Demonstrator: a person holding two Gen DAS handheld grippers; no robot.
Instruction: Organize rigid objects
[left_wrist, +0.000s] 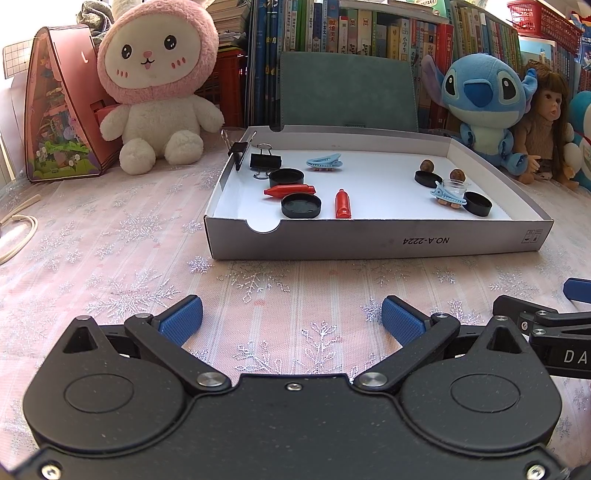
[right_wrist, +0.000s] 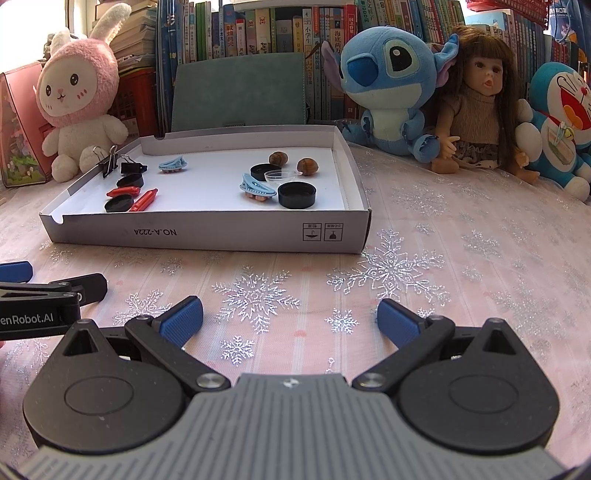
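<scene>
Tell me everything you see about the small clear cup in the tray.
The clear cup is a small, shallow, see-through dish, plastic by its look, upright and apparently empty. It sits in the right part of the white tray, among a black cap, a blue hair clip and a nut. Whether it touches them is unclear.

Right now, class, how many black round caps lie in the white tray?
4: two at the left by the red pieces, two at the right, behind and beside the blue clip. None seems hidden.
</scene>
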